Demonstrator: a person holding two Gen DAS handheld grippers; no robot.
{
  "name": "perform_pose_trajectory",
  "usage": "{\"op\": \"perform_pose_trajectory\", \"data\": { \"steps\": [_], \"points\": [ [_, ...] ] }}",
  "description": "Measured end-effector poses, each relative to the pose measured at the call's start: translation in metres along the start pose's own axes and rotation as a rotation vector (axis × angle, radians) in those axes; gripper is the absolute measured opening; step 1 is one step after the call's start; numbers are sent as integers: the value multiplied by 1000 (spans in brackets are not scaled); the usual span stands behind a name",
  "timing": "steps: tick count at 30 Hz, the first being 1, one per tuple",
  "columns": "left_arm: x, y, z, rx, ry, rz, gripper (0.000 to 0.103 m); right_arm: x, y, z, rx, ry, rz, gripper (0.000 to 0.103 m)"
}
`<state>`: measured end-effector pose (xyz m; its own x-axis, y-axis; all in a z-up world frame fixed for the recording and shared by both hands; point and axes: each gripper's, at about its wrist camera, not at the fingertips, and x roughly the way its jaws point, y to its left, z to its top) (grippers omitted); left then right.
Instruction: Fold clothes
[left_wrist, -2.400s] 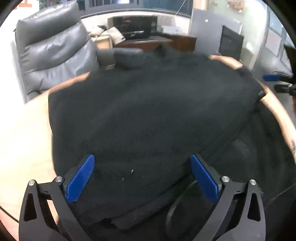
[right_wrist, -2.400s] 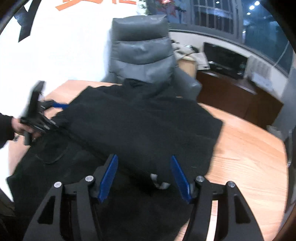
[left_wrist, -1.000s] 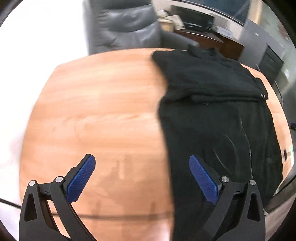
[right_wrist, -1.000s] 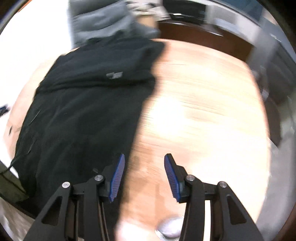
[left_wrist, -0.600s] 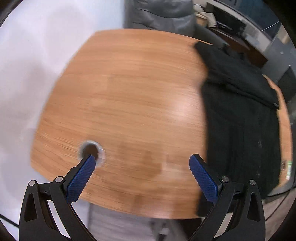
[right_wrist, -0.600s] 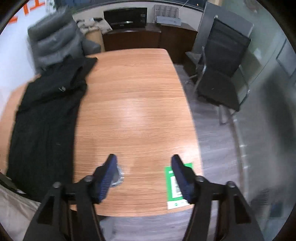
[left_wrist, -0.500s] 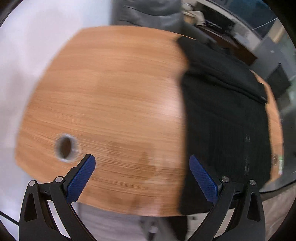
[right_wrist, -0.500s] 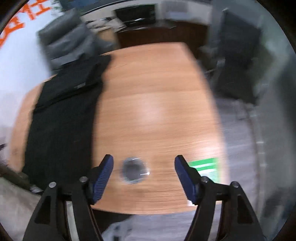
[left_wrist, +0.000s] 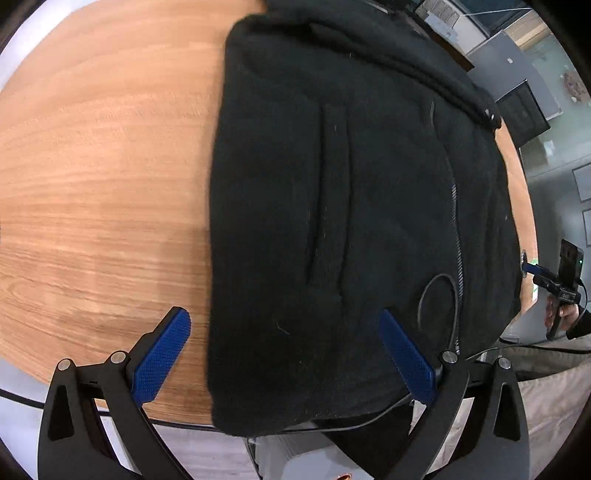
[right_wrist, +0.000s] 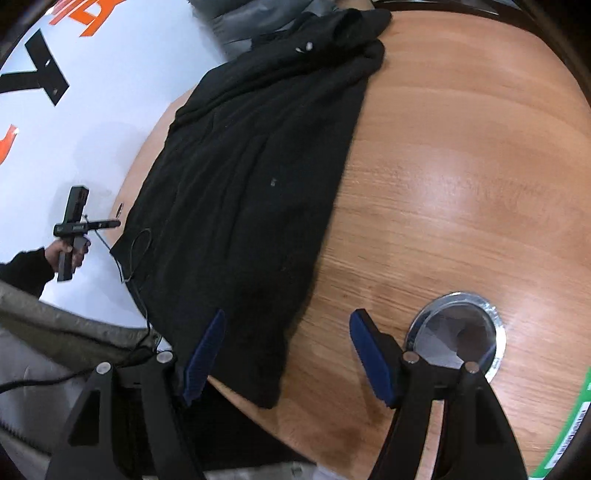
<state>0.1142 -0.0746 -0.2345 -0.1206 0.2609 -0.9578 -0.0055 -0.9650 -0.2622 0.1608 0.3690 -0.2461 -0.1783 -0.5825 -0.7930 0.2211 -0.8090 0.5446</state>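
Bright, fisheye-warped views; glare on wooden table (right_wrist: 461, 192).

The soft fleece jacket (left_wrist: 351, 206) is black all over, with a thin dark zipper line. The round wooden table (left_wrist: 103, 177) is warm orange-brown with darker stripes of grain. Each gripper has 2 bright blue bumpy pads (left_wrist: 162, 356) on black arms. The metal ring hole (right_wrist: 458, 332) is shiny silver. The wall (right_wrist: 92, 92) is white with orange and black marks.

1. Black jacket (left_wrist: 351, 221): near hem drops over the table (left_wrist: 92, 184) edge, out of sight.
2. Grey chair (right_wrist: 258, 22): cut off at the picture's top.
3. Green label (right_wrist: 569, 432): print too blurred to read.
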Motion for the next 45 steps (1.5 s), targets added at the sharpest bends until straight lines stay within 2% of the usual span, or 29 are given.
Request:
{"op": "perform_pose_trajectory", "data": {
  "steps": [4, 7, 10, 14, 18, 19, 20, 21, 22, 23, 24, 25, 28, 29, 35, 38, 40, 45],
  "points": [
    [13, -2, -5, 2, 37, 18, 102, 15, 9, -9, -24, -11, 17, 74],
    [13, 1, -8, -28, 30, -3, 103, 19, 14, -12, -11, -38, 42, 74],
    [12, -2, -9, 1, 31, -7, 103, 23, 21, -16, -1, -59, 60, 74],
    [12, -11, -10, 62, 61, -2, 102, 31, 16, -16, 23, -66, 126, 73],
    [9, -12, -7, 12, 57, -18, 100, 42, 18, -10, 28, -50, 163, 73],
    [7, -12, -7, -1, 51, -18, 94, 42, 18, -8, 29, -46, 161, 73],
    [3, -13, -6, -12, 34, -29, 79, 43, 19, -7, 21, -40, 151, 70],
    [1, -13, -5, -16, 30, -35, 68, 43, 18, -8, 11, -30, 136, 54],
    [-1, -14, -5, -20, 28, -42, 48, 45, 17, -8, 7, -8, 115, 27],
    [-1, -13, -4, -33, 37, -52, 41, 47, 16, -9, 5, 12, 98, 14],
    [-2, -13, -4, -46, 47, -62, 40, 49, 15, -9, 15, 20, 94, 11],
    [-2, -13, -3, -54, 54, -72, 38, 49, 15, -8, 24, 23, 96, 11],
    [-1, -13, 0, -74, 73, -114, 21, 49, 18, -5, 18, 45, 74, 11],
    [0, -12, 1, -92, 76, -140, 19, 50, 19, -4, 23, 52, 77, 11],
    [-3, -10, 6, -161, 115, -230, 13, 44, 14, -2, 72, 83, 91, 11],
    [-14, -14, 8, -209, 112, -279, 13, 27, 19, 0, 60, 59, 123, 11],
    [-26, -18, 9, -239, 93, -317, 13, 9, 30, 8, 23, 41, 136, 10],
    [-66, -47, 14, -354, -21, -470, 12, -39, 53, 33, -59, -25, 148, 10]
  ]
}}
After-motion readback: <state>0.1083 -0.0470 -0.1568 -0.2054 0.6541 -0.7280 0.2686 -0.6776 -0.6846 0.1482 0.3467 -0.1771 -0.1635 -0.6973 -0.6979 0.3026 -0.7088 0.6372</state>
